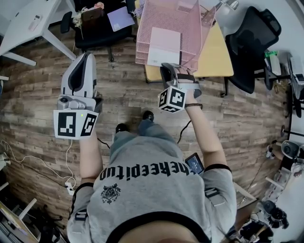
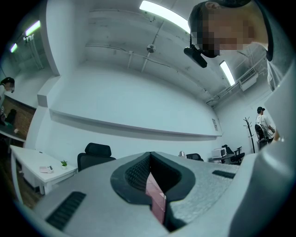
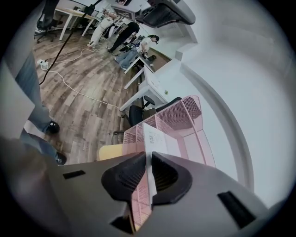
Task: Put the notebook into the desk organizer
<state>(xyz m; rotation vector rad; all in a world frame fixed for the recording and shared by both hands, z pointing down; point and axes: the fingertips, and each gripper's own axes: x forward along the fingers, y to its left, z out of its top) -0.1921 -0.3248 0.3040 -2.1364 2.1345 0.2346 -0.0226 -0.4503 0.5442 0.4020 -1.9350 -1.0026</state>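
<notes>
Right tongs (image 1: 174, 67) clamp the notebook's (image 1: 164, 46) edge.
Notebook sits in the pink mesh organizer (image 1: 166, 14) on the yellow desk (image 1: 216, 57); left tongs (image 1: 85, 55) closed, over floor.

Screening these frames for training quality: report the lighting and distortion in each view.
Head view: even light, fisheye bends the floor planks, corners dark. Left gripper view: bluish cast, ceiling lights blown out. Right gripper view: strong barrel distortion, black rim; notebook sharp in the right gripper.
</notes>
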